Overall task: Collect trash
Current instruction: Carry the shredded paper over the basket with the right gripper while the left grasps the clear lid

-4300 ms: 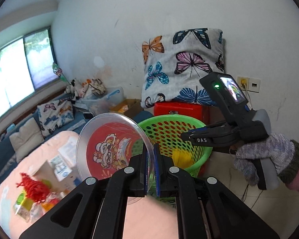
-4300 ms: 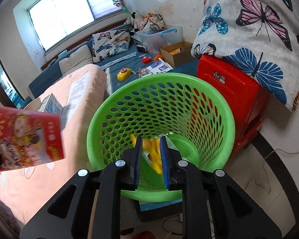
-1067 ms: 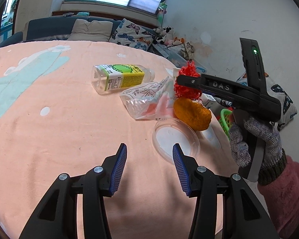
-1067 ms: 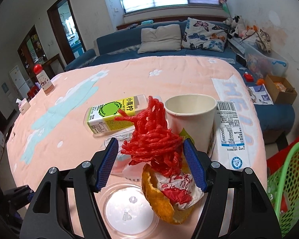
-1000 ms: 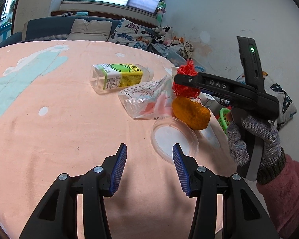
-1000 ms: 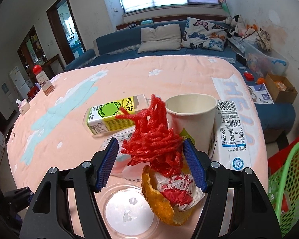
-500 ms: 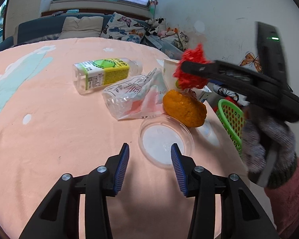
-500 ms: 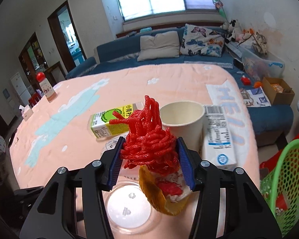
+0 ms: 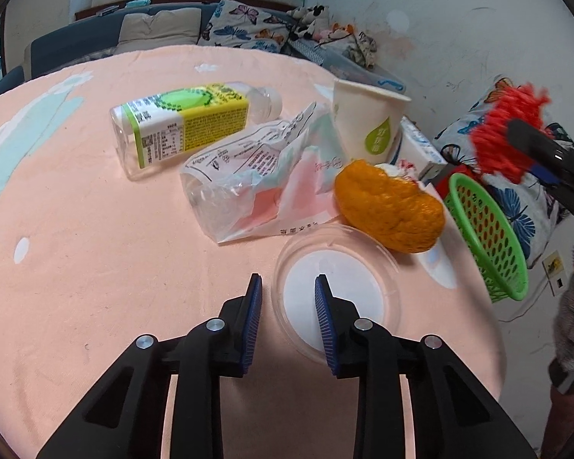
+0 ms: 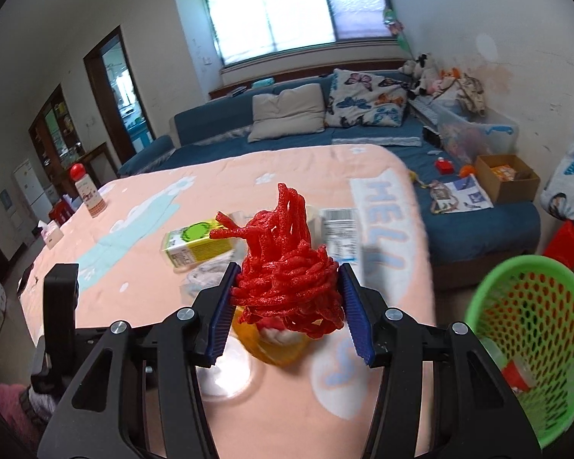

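Note:
A clear plastic lid [image 9: 336, 294] lies flat on the pink tablecloth [image 9: 95, 267]. My left gripper [image 9: 287, 287] points down at it with the lid's near-left rim between its closing jaws; the blue pads are not seen pressing on the rim. My right gripper [image 10: 287, 279] is shut on a red mesh bundle [image 10: 287, 283] and holds it in the air above the table's edge; in the left wrist view the red mesh bundle [image 9: 509, 141] hangs blurred at the right. Below it on the floor stands the green basket [image 10: 528, 363].
On the table behind the lid lie an orange peel [image 9: 390, 210], a crumpled plastic bag [image 9: 256, 183], a clear bottle with a yellow-green label [image 9: 180, 126], an upright paper cup [image 9: 367, 122] and a white carton [image 9: 421, 145]. A blue sofa [image 10: 287, 134] stands beyond the table.
My right gripper closed on the red mesh, lifted it off the orange peel and carried it right. My left gripper moved forward over the lid's rim and its jaws narrowed.

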The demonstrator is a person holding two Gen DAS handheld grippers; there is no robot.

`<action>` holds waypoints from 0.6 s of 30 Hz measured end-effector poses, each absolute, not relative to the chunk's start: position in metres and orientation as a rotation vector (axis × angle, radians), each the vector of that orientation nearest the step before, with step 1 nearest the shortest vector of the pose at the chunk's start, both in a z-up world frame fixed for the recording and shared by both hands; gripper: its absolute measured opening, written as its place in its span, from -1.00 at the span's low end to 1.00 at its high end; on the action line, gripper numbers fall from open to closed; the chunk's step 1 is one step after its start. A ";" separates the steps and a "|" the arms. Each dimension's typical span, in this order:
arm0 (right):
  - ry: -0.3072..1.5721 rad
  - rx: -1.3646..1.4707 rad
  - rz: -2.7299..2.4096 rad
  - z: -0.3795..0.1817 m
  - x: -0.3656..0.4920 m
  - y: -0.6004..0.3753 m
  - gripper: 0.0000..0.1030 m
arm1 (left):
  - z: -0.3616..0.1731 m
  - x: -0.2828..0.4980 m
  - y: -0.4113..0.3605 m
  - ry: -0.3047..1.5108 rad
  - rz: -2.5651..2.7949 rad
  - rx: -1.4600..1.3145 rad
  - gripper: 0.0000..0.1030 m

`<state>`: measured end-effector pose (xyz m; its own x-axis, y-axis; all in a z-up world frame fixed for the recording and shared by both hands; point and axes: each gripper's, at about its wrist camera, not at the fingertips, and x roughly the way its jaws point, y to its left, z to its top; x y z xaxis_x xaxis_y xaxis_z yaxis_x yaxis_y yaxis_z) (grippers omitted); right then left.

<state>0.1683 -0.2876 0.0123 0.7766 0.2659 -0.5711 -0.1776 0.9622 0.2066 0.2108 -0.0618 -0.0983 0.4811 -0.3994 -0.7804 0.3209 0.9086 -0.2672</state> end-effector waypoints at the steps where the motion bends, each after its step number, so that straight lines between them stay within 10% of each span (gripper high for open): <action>1: 0.636 0.148 0.228 0.012 0.165 -0.294 0.02 | -0.100 0.212 -0.062 0.980 -0.438 -0.090 -0.51; 18: 0.668 0.227 0.075 -0.012 0.123 -0.364 0.02 | -0.103 0.215 -0.067 0.995 -0.368 -0.076 -0.90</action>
